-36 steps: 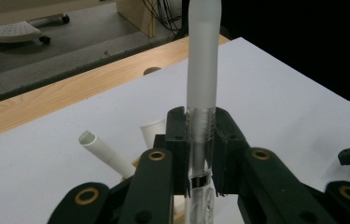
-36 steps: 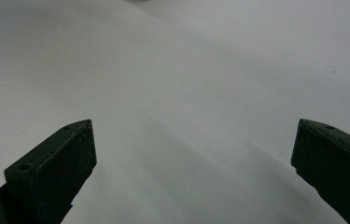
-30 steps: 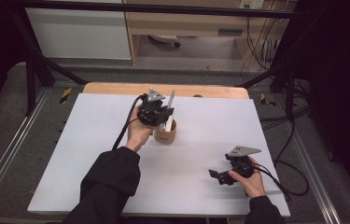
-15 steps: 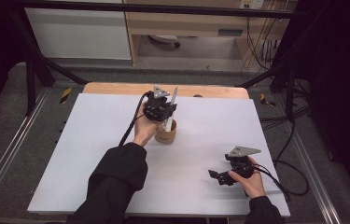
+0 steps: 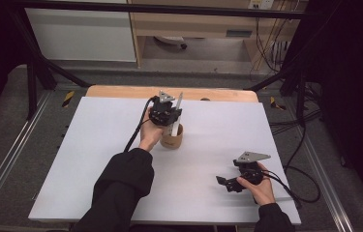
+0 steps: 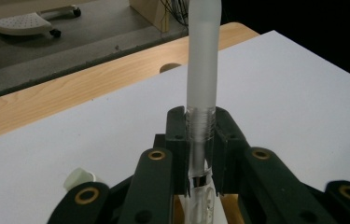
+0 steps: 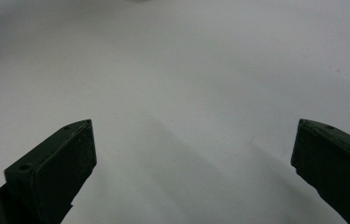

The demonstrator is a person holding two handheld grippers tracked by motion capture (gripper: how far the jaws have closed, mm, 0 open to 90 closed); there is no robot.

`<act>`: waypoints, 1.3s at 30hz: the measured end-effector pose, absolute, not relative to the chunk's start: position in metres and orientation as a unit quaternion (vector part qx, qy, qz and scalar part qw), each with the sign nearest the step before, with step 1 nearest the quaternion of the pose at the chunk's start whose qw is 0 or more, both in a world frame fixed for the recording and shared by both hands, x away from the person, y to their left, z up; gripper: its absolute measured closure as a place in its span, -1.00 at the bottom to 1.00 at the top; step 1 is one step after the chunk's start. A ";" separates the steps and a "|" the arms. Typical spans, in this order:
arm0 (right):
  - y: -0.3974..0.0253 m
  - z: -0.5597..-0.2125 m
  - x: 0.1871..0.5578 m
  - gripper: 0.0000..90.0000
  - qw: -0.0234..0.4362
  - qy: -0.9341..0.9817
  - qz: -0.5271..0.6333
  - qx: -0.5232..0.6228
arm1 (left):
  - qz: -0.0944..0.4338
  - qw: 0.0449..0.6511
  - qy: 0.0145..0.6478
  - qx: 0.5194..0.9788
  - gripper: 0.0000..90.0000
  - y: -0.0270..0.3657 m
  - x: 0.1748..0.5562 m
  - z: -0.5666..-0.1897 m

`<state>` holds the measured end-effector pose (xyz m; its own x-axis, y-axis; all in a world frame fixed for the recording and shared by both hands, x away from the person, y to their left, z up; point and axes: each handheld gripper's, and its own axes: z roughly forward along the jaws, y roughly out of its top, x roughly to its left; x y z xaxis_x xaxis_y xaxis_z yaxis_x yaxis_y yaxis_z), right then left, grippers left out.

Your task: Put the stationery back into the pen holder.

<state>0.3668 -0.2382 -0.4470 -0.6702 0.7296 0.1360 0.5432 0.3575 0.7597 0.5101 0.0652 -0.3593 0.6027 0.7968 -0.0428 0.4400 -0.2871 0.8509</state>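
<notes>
Evenly lit from overhead in the high view; white table sheet bright, not blown out. Surroundings from 9 to 12 and at 3 o'clock sunk in near-black. Soft shadow thrown toward 5 o'clock under the right gripper. Slightly soft overall, with mild barrel bend along the frame rails. In the left gripper view, frosted tube sharp at its threads, background floor blurred, corner at 1 o'clock dark. In the right gripper view, dim, grey, low-contrast; broad diffuse shadow from centre toward 6 o'clock; jaw edges soft.
</notes>
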 end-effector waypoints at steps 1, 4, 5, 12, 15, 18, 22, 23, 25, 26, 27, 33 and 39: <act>-0.238 -0.447 0.367 -0.98 0.113 0.816 0.412 0.389 | 0.201 0.444 0.398 0.777 0.75 0.065 0.510 -0.360; -0.238 -0.448 0.367 -0.98 0.114 0.818 0.410 0.388 | 0.202 0.451 0.396 0.774 0.75 0.066 0.509 -0.362; -0.238 -0.448 0.367 -0.98 0.114 0.817 0.410 0.390 | 0.203 0.453 0.395 0.773 0.75 0.067 0.508 -0.362; -0.237 -0.448 0.367 -0.98 0.112 0.818 0.409 0.389 | 0.204 0.458 0.398 0.769 0.75 0.074 0.508 -0.365; -0.237 -0.448 0.367 -0.98 0.111 0.818 0.408 0.390 | 0.202 0.458 0.393 0.771 0.75 0.075 0.507 -0.367; -0.237 -0.448 0.367 -0.98 0.111 0.819 0.407 0.389 | 0.199 0.460 0.394 0.771 0.75 0.076 0.507 -0.367; -0.237 -0.448 0.367 -0.98 0.111 0.819 0.407 0.389 | 0.192 0.456 0.390 0.777 0.75 0.077 0.504 -0.371; -0.237 -0.448 0.367 -0.98 0.110 0.819 0.406 0.390 | 0.191 0.455 0.389 0.778 0.75 0.078 0.504 -0.372; -0.237 -0.449 0.367 -0.98 0.110 0.820 0.407 0.388 | 0.185 0.458 0.388 0.778 0.75 0.079 0.502 -0.374; -0.237 -0.449 0.367 -0.98 0.111 0.820 0.407 0.387 | 0.182 0.459 0.387 0.778 0.74 0.080 0.502 -0.375; -0.237 -0.449 0.367 -0.98 0.111 0.820 0.406 0.387 | 0.177 0.456 0.387 0.781 0.74 0.081 0.501 -0.375; -0.236 -0.450 0.367 -0.98 0.111 0.822 0.404 0.387 | 0.171 0.440 0.385 0.793 0.74 0.081 0.497 -0.377; -0.236 -0.450 0.368 -0.98 0.111 0.822 0.403 0.386 | 0.171 0.429 0.382 0.801 0.73 0.081 0.493 -0.378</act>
<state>0.3676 -0.2361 -0.4502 -0.6768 0.7249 0.1278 0.5453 0.3771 0.7486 0.4934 0.0814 -0.3784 0.6495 0.7585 -0.0532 0.4645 -0.3405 0.8175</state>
